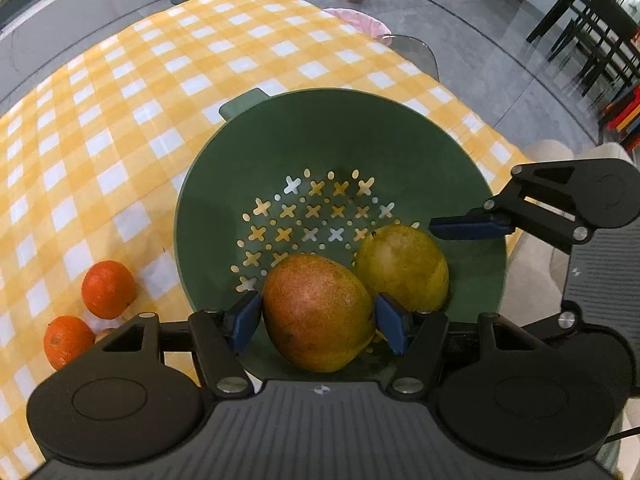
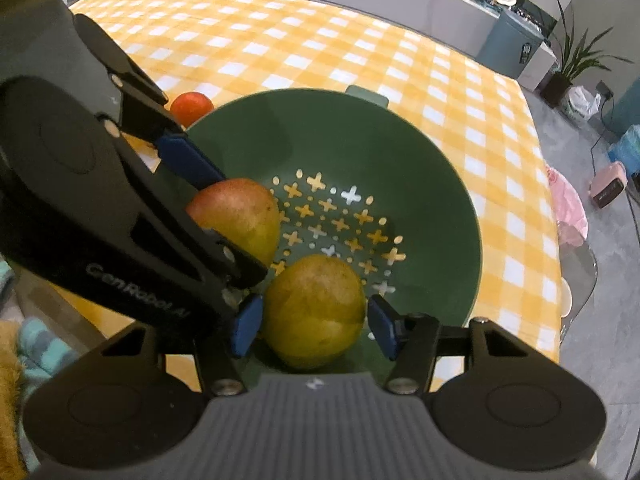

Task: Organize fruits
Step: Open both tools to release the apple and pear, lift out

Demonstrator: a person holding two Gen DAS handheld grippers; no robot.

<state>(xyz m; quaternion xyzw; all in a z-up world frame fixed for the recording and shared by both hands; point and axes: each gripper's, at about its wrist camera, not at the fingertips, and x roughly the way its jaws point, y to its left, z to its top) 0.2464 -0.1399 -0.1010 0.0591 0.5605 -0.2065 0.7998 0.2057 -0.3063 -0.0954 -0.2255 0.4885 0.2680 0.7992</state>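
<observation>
Colander [image 1: 472, 280] near half crowded by 2 mangoes [image 1: 318, 312] and both claws; far perforated half free; desk [image 1: 120, 120] beyond open; 2 oranges [image 1: 108, 288] left.

Two mangoes lie in one green colander [image 1: 472, 280]: a red-orange mango [image 1: 318, 312] and a yellow-green mango [image 1: 402, 266]. Two oranges rest on the one checked cloth [image 1: 200, 52] beside it: a near orange [image 1: 66, 340] and a far orange [image 1: 108, 288]. Two grippers appear: the left gripper [image 1: 318, 322] and the right gripper [image 2: 314, 326].
</observation>
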